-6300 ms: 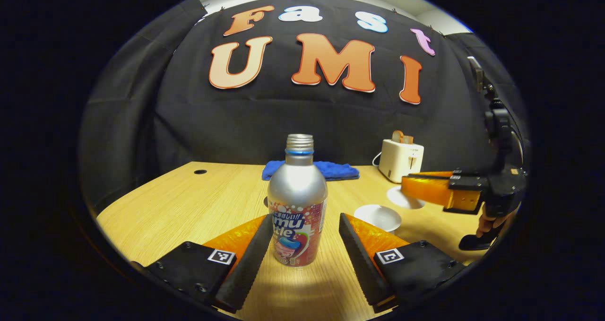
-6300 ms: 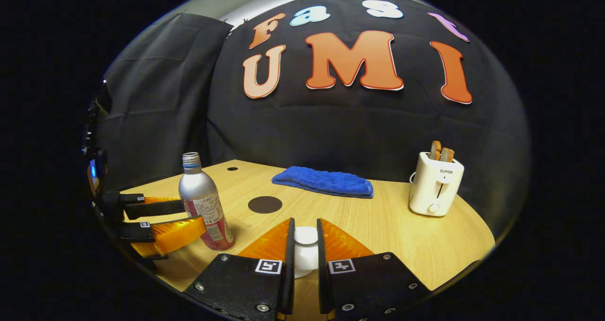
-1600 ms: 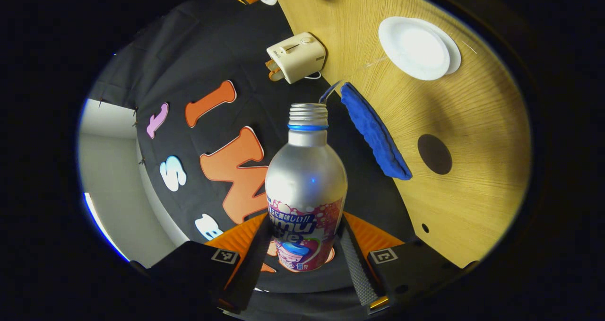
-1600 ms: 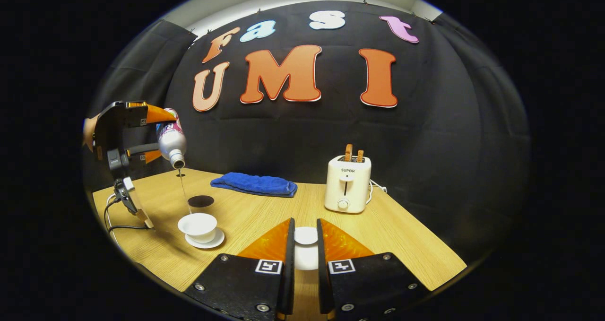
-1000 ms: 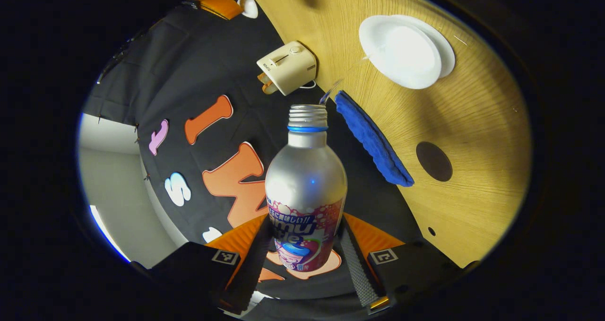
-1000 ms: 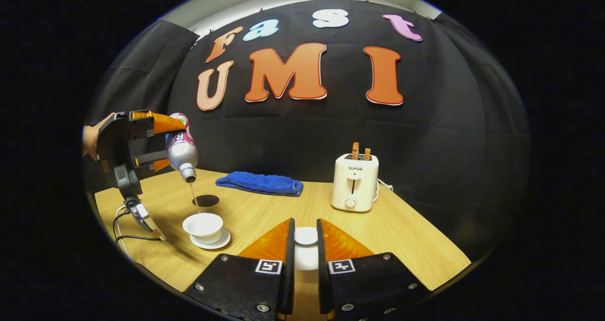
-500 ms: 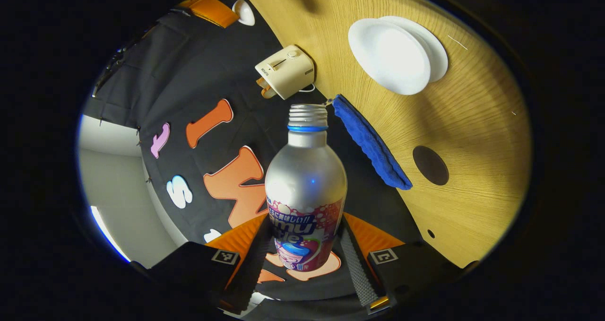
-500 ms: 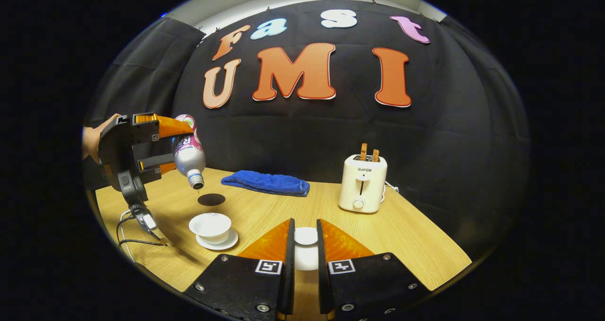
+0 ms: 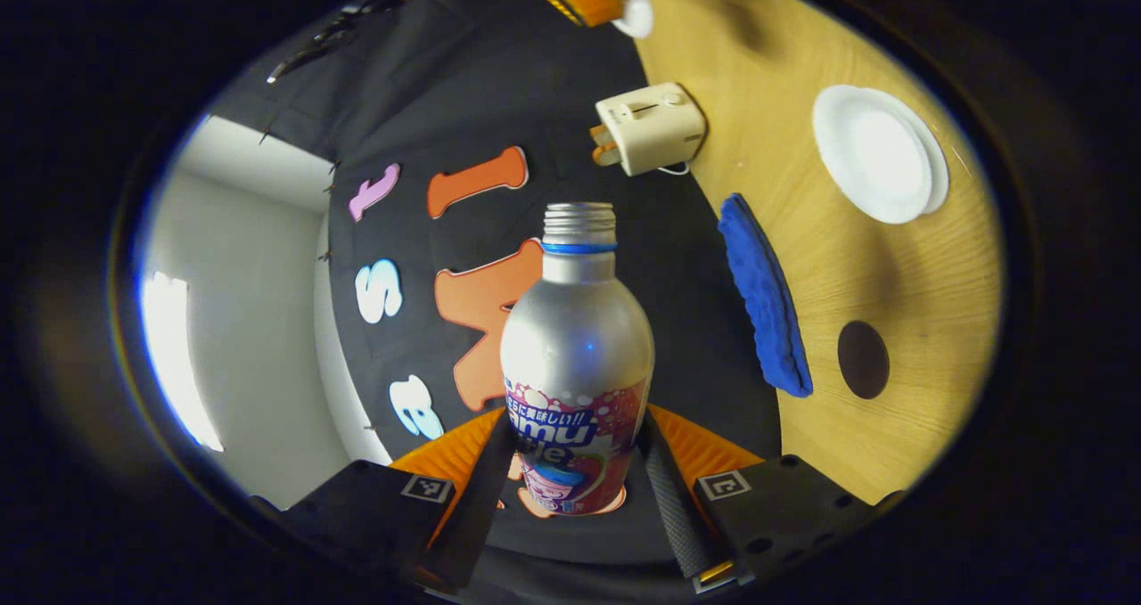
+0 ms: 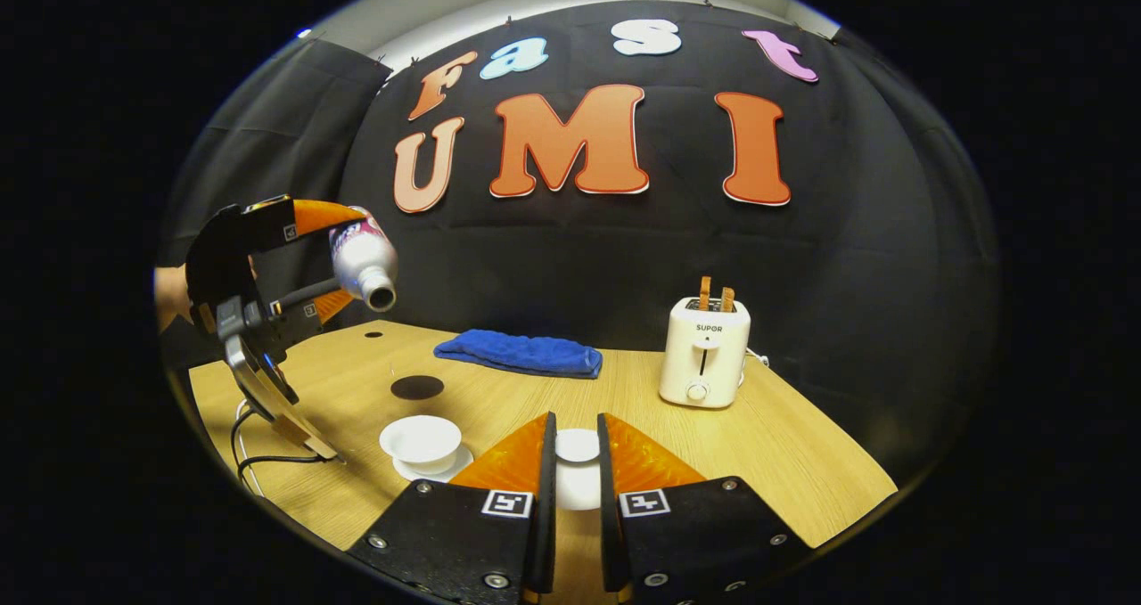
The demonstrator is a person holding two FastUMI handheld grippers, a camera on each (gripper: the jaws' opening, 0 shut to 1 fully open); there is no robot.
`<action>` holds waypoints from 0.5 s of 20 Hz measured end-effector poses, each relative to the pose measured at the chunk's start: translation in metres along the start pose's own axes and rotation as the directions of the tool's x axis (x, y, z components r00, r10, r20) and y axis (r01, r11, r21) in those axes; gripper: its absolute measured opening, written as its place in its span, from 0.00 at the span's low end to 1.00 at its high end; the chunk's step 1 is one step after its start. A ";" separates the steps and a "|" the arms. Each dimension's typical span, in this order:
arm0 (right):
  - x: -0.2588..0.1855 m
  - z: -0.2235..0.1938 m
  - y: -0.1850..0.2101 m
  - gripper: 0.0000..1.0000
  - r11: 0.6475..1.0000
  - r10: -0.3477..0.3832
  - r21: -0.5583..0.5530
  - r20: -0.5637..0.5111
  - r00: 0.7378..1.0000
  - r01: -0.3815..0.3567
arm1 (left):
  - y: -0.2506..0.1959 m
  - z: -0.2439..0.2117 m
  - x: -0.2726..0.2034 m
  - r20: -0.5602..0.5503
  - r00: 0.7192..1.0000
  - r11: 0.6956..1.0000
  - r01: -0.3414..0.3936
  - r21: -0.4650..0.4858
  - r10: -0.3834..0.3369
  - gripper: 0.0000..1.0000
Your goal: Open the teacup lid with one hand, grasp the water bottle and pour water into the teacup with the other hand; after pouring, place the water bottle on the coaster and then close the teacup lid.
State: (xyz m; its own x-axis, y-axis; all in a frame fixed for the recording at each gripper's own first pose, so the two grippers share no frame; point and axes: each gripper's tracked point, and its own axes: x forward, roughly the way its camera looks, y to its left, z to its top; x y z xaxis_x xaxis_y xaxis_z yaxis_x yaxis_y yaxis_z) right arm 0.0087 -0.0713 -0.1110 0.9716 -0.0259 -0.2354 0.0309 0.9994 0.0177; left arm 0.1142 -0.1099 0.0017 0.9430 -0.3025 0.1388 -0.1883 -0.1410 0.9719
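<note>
Right gripper view: right gripper point(image 10: 570, 489) is closed on the teacup lid point(image 10: 577, 445), both fingers pressing its knob, held up over the near edge of the table point(image 10: 802, 462). Lid-off step done. Left gripper point(image 10: 343, 257) sits high over the table's left edge, clamped on the water bottle point(image 10: 364, 257); bottle lies roughly level, mouth toward the camera, no stream showing. Teacup point(image 10: 421, 437) stands open on its saucer near the front-left edge. Coaster point(image 10: 417, 387), a dark disc, lies just behind the cup and bare. Blue cloth point(image 10: 517, 354) at the back edge, toaster point(image 10: 704, 351) toward the back right.

Left gripper view: left gripper point(image 9: 570, 489) fingers press both sides of the water bottle point(image 9: 577, 364) at the label, so it is gripping it. Scene is rolled sideways; teacup point(image 9: 878, 164) and coaster point(image 9: 863, 359) are off to the right, well apart from the bottle mouth.

Progress, as a judgement: pouring looks finished. Left to do: stand the bottle on the coaster, then put the lid back on the cup.

Versus 1.0 s ago: then a thin stream ran from the downward-tilted bottle into the cup; at 0.5 s ago only a drip. Now the bottle is tipped back toward level and raised away from the cup. Lid grip unchanged.
</note>
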 end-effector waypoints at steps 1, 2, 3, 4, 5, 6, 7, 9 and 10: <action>0.001 0.002 0.002 0.22 1.000 0.001 0.001 0.002 1.000 -0.001 | 0.004 -0.007 0.001 -0.026 1.000 0.997 -0.014 -0.071 0.012 0.89; 0.003 0.005 0.004 0.21 1.000 0.003 0.003 0.005 1.000 -0.003 | 0.009 -0.016 0.001 -0.058 0.998 0.989 -0.030 -0.146 0.022 0.84; 0.004 0.008 0.006 0.21 1.000 0.004 0.006 0.007 1.000 -0.004 | 0.011 -0.025 -0.002 -0.090 0.996 0.973 -0.044 -0.229 0.024 0.80; 0.006 0.010 0.008 0.22 1.000 0.008 0.007 0.009 1.000 -0.008 | 0.013 -0.031 -0.003 -0.115 0.993 0.949 -0.060 -0.310 0.025 0.80; 0.007 0.011 0.011 0.21 1.000 0.009 0.007 0.011 1.000 -0.009 | 0.014 -0.036 -0.004 -0.136 0.990 0.920 -0.075 -0.385 0.024 0.80; 0.008 0.013 0.014 0.21 1.000 0.013 0.006 0.013 1.000 -0.013 | 0.013 -0.037 -0.007 -0.140 0.990 0.889 -0.079 -0.451 0.017 0.84; 0.010 0.016 0.018 0.22 1.000 0.019 0.008 0.015 1.000 -0.019 | 0.014 -0.036 -0.004 -0.143 0.989 0.859 -0.101 -0.502 0.033 0.84; 0.012 0.022 0.026 0.22 0.999 0.035 0.003 0.023 0.999 -0.035 | 0.010 -0.043 0.001 -0.157 0.987 0.787 -0.121 -0.604 0.031 0.80; 0.013 0.025 0.030 0.21 0.999 0.039 -0.004 0.028 0.999 -0.039 | 0.008 -0.044 0.002 -0.160 0.987 0.740 -0.128 -0.660 0.028 0.84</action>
State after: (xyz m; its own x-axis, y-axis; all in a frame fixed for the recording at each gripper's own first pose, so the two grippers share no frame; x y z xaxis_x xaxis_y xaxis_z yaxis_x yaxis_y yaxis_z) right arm 0.0286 -0.0421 -0.0893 0.9781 0.0128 -0.2075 -0.0082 0.9997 0.0232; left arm 0.1264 -0.0698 0.0181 0.9691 -0.1512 0.1948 -0.0793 0.5571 0.8267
